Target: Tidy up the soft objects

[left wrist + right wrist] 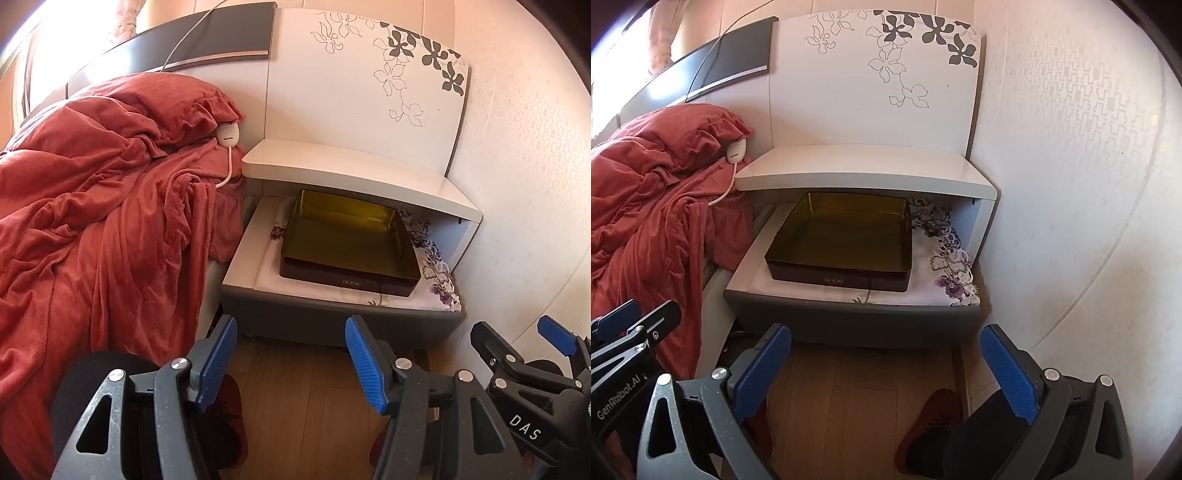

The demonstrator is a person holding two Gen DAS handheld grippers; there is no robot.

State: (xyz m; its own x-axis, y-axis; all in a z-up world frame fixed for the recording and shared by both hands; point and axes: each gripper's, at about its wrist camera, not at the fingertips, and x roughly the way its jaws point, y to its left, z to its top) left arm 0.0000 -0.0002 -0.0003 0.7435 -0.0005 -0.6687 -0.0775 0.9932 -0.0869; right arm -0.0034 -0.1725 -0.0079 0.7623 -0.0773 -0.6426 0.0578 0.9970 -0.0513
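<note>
The likeliest slip is snagging the white controller cord (229, 162) that lies on the red blanket (92, 206), dragging it off the bed when the fabric is pulled. The blanket lies rumpled, plush, spilling over the bed's edge beside the nightstand (332, 306). The left gripper (291, 365) has its jaws partly apart and empty; the right gripper (886, 373) has its jaws wide and empty.

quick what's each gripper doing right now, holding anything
left gripper: open, holding nothing
right gripper: open wide, holding nothing

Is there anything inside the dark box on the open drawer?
No, the dark box sitting on the floral cloth shows only its bare yellowish interior, with nothing inside.
</note>
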